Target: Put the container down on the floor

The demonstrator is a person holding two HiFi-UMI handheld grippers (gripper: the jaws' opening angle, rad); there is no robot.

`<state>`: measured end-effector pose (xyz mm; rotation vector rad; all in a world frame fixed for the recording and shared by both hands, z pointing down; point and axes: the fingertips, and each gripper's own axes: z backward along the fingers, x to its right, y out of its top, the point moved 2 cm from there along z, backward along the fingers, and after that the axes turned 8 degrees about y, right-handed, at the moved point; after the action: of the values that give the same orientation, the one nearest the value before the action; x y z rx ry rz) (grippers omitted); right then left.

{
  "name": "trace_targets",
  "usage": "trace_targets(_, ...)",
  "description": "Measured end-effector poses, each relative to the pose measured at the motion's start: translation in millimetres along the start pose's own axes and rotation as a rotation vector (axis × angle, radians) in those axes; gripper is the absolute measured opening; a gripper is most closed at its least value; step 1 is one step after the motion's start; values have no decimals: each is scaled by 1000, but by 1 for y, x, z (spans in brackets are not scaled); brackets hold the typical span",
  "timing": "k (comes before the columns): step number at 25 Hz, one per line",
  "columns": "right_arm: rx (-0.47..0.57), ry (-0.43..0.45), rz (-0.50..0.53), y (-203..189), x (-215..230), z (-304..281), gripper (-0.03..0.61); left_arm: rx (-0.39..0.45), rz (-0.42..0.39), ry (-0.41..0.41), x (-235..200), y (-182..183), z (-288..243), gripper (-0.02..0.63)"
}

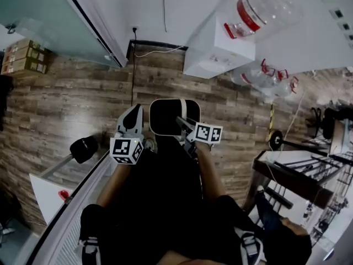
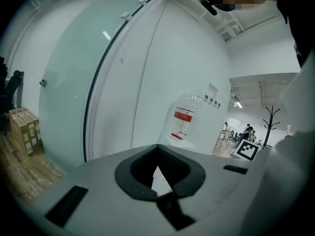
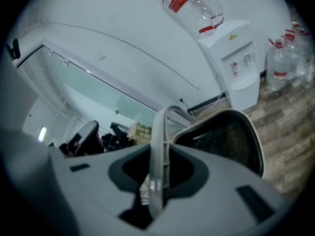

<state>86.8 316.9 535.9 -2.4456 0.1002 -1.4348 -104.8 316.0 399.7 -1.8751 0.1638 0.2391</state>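
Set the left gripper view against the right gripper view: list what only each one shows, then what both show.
Left only: a coat stand and a marker cube. Right only: the black container, its white handle between the jaws of the right tool, and spare bottles on the floor. Both: the red-labelled water bottle and the glass wall.

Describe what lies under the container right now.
Wood-plank floor shows all around the container, which is held by its handle in the right tool. The patch directly beneath cannot be seen because the container itself covers it.
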Motion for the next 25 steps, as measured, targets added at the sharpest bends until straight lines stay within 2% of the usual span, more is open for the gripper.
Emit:
trace_targets(9, -85, 3, 68, 74, 22, -37, 100, -45, -15, 21, 12, 23, -96, 28)
trace_targets(14, -109, 23, 93, 112, 34, -48, 100, -25, -44, 32, 23, 39, -130, 28)
trace_targets(18, -116, 20, 78, 135, 45, -64, 100, -16, -35, 20, 19, 48, -150, 28)
trace_targets(22, -102, 14, 61, 154, 50, -73, 100, -37, -79, 40, 10, 54, -170, 28)
trace_targets(25, -91, 8, 42, 159, 55, -76, 100, -28, -61, 11, 10, 56, -183, 28)
